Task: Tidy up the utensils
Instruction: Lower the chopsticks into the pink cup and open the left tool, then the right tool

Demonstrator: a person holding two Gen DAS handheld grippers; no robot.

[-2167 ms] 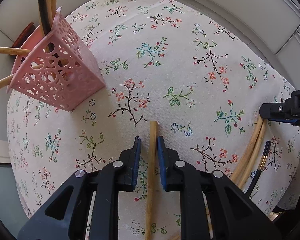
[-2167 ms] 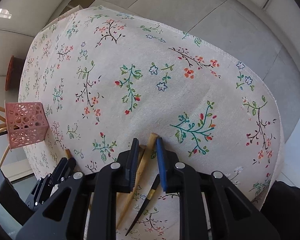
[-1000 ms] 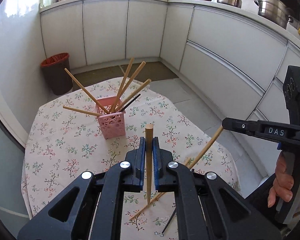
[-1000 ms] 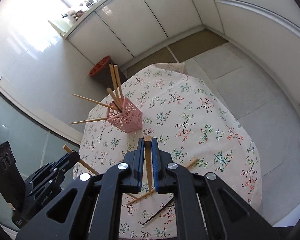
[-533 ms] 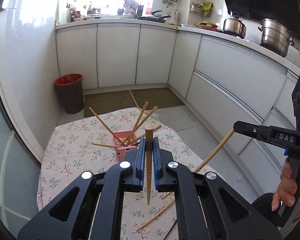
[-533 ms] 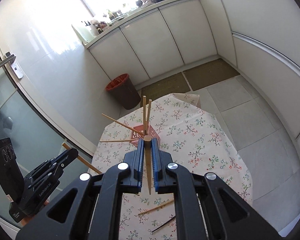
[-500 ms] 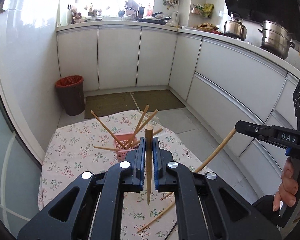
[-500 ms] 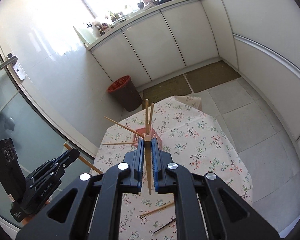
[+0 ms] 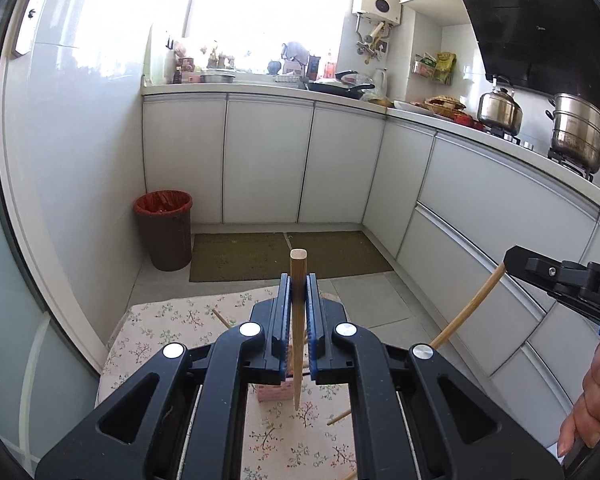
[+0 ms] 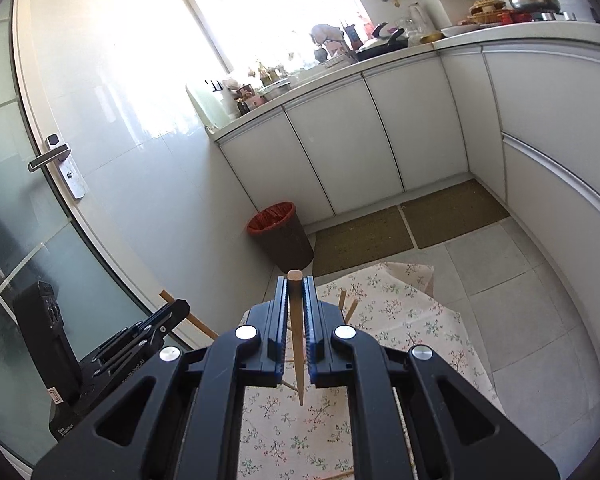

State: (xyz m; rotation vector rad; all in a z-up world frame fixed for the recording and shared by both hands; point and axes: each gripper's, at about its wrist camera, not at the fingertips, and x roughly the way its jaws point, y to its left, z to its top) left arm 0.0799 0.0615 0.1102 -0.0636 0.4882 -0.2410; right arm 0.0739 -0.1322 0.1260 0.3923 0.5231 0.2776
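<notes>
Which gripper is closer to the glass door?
Left. The left gripper hangs beside the glass door; the right gripper sits farther out, on the left one's far side.

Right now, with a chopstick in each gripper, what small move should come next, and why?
Probably lower the left gripper toward the pink perforated holder: its fingers clamp a wooden chopstick high above the floral tablecloth, and the holder sits just below.

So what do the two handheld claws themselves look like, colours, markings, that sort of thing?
Both match: the left claw and the right claw are matte black plastic frames with triangular cut-outs, round silver rivets and ridged blue pads on the inner faces of the fingers. Seen from the left camera, the right claw's black body carries white lettering, cut off at the edge. No cables or sleeves show.
</notes>
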